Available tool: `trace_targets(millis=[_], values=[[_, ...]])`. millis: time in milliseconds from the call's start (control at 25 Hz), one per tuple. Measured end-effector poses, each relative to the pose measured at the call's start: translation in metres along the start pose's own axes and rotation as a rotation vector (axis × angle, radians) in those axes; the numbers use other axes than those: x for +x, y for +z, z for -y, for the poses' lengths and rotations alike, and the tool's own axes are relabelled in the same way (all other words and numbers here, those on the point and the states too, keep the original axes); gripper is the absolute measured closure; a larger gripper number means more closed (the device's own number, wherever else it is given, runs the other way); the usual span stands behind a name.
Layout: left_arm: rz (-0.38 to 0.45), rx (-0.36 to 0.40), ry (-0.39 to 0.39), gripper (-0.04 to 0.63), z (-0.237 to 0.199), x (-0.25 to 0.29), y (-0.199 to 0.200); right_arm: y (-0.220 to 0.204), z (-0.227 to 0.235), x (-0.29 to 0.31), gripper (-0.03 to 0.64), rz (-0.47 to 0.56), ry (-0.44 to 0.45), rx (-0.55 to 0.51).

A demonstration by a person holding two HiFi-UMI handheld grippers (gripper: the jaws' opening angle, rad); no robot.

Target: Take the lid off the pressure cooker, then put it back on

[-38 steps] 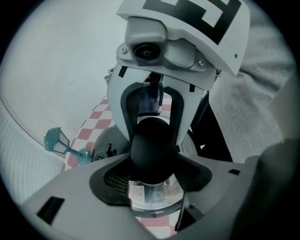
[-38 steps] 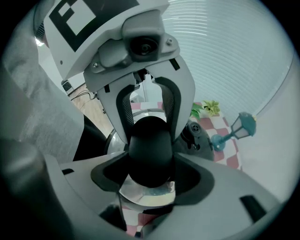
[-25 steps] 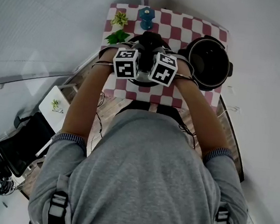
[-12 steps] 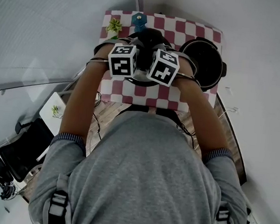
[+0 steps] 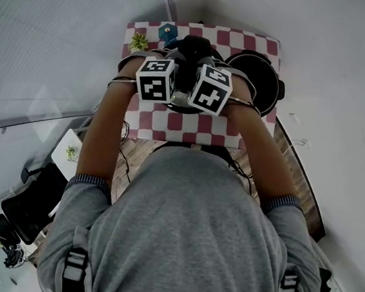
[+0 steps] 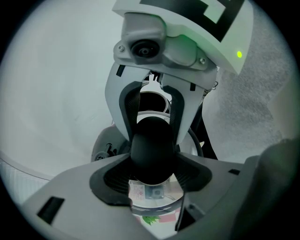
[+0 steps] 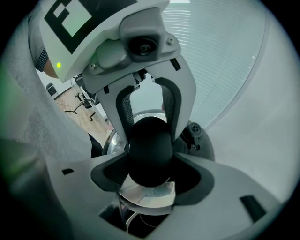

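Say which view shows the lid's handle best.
Left gripper view: the black lid handle sits dead centre, clamped between the left gripper's fingers, with the right gripper gripping from opposite. Right gripper view mirrors this, about as well. Head view shows just its top, behind the marker cubes.

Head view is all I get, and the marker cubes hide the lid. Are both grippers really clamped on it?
Observer: Yes for the left gripper: its own view shows its jaws closed on the black knob of the lid.
Operator: And the right?
Observer: The right gripper pinches that same knob from the opposite side.
Operator: Is the lid clear of the table?
Observer: Looks so: past the lid's edge the left gripper view shows checked cloth and a green leaf below it.
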State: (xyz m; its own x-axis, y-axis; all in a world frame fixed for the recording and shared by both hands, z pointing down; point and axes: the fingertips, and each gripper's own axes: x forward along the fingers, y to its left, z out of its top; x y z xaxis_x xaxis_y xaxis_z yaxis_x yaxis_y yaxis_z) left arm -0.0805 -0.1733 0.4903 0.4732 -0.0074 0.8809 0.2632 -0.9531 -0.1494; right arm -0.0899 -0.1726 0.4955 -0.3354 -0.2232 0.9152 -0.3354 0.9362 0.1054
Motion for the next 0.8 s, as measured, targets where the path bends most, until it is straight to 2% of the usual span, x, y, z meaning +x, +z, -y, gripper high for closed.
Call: trace_targets(millis=[440,800], values=[[-0.004,0.023,0.018,0.298,-0.008,0.005,0.048,-0.033,0.010,-0.033,0.325,0.020,-0.020,0.003],[0.013,0.070,-0.001,0.296,-0.013,0.030,0.102,-0.086,0.020,-0.057,0.324,0.011,-0.042,0.051]])
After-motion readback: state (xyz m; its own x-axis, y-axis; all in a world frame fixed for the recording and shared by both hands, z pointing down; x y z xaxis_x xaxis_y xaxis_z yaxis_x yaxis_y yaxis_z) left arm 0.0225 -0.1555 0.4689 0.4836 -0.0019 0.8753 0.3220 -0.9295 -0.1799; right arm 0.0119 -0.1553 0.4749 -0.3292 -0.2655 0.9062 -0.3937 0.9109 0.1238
